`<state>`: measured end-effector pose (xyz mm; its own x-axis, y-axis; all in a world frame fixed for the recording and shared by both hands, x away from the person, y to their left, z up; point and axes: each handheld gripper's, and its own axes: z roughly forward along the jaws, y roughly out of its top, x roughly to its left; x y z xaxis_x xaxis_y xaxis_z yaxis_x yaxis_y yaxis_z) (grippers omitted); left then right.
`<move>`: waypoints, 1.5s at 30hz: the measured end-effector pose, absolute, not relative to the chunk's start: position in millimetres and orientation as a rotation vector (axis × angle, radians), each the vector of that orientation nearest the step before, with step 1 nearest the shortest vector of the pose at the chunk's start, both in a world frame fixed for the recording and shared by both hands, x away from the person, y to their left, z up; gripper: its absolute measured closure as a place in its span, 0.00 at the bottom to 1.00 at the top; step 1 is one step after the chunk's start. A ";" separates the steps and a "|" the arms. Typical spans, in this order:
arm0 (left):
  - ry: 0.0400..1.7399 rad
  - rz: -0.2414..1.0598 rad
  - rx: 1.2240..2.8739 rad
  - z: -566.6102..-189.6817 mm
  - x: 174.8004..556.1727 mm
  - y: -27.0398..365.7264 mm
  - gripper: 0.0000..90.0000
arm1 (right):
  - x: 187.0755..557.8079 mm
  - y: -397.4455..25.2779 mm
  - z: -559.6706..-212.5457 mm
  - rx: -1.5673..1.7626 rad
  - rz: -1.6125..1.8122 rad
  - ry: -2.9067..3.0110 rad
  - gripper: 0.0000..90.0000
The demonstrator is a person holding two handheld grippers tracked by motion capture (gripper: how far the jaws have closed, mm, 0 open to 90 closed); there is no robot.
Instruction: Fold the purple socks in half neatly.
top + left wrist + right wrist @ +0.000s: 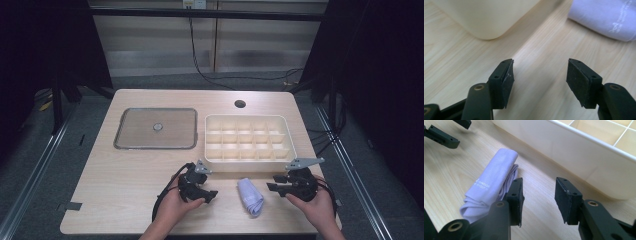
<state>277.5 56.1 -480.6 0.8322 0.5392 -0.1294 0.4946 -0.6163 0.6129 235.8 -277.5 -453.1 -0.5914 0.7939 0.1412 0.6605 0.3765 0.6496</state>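
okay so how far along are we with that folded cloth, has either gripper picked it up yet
Done: the lilac cloth lies rolled or folded on the table, just in front of the divided tray, whose compartments look empty. In hand: nothing; the left gripper and right gripper sit either side of the cloth, jaws apart, neither touching it. Left: probably gripping the cloth and moving it, perhaps into the tray.
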 end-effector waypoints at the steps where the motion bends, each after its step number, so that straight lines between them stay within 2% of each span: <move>1: 0.754 0.093 2.338 -482.1 277.8 59.4 0.41 | 235.8 -277.1 -451.8 1.325 1.003 2.446 0.65; 24: 0.700 0.229 2.331 -497.6 279.7 79.3 0.33 | 247.7 -262.0 -437.6 1.486 1.000 2.543 0.62; 36: 0.671 0.252 2.241 -507.8 277.4 82.5 0.23 | 252.4 -251.0 -434.3 1.527 0.974 2.598 0.61; 45: 0.679 0.258 2.244 -507.6 277.0 81.7 0.22 | 258.6 -246.9 -437.9 1.556 0.962 2.631 0.60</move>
<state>277.0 81.7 -507.6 0.8380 0.5451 -0.0252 0.3908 -0.5672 0.7249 258.6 -246.9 -437.9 -0.5271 0.7775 0.3430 0.8154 0.3490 0.4619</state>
